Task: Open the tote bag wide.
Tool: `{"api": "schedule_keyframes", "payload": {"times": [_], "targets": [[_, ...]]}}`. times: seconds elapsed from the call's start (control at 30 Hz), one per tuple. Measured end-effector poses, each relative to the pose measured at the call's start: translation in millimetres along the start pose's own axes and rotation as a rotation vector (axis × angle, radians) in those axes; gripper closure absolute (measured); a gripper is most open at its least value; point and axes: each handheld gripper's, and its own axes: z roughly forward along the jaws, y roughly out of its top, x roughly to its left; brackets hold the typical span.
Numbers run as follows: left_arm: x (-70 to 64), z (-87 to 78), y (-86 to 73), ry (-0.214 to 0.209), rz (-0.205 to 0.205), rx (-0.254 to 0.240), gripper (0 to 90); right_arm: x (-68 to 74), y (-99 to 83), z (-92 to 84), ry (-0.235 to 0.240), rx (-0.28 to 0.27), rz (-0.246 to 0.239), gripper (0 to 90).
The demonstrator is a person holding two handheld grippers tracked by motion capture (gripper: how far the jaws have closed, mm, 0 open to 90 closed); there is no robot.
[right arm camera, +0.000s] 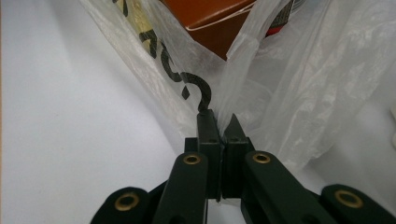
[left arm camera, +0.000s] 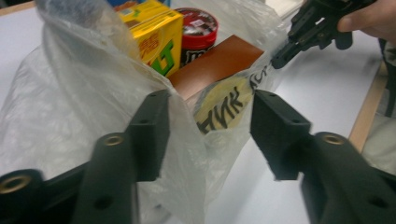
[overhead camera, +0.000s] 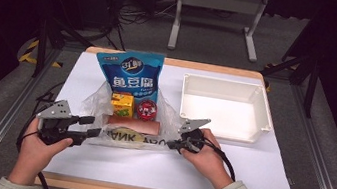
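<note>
Left gripper [overhead camera: 92,127]: held in the left hand [overhead camera: 37,148] at the near left of the tabletop [overhead camera: 255,176]; its jaws are seen parted to a middling width in the left gripper view [left arm camera: 210,126], with the loose left edge of the plastic bag lying between them; the pads are not pressed on it.
Right gripper [overhead camera: 172,144]: held in the right hand [overhead camera: 207,157] at the bag's near right corner; in the right gripper view [right arm camera: 219,122] the jaws are closed together, with a fold of the bag's film pinched at their tips. It is also seen from the left gripper view [left arm camera: 280,58], its tip on the bag's edge.
Plastic bag [overhead camera: 99,102]: thin, translucent, with black lettering on a yellow patch; it is laid on the white tabletop between the two grippers, its mouth turned away from the person.
Brown box [overhead camera: 133,123]: flat, laid inside the bag at its near part, just behind the lettering.
Yellow carton [overhead camera: 122,105]: stood in the bag behind the brown box, on the left.
Red-lidded can [overhead camera: 146,109]: set just beside the carton, on its right.
Blue snack packet [overhead camera: 130,74]: stood upright behind the carton and can, rising out of the bag's mouth.
White bin [overhead camera: 265,109]: rectangular, placed at the far right of the tabletop, apart from the bag.
Floor beyond: grey, with cables and a white frame [overhead camera: 218,3] seen past the tabletop.
</note>
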Motion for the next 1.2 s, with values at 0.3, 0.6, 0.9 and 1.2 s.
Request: {"api": "schedule_keyframes", "payload": {"times": [0.3,0.6,0.9,1.2], "targets": [[7.9,14.9,3.7,0.012,0.004,-0.005,53.0,2.5,-2.1,-2.6,-0.013,-0.021,0.007,89.2],[36.6,28.0,-17.6,0.054,-0.150,0.041,58.9,5.9,-2.0,-5.9,-0.028,-0.060,0.008,86.6],[46.2,39.9,-32.4,0.053,-0.205,0.086,51.2,8.2,-0.6,-4.2,-0.024,-0.068,0.007,80.6],[43.4,42.1,-34.8,0.023,-0.216,0.122,68.3,8.1,0.0,-4.1,-0.024,-0.072,0.006,79.8]]}}
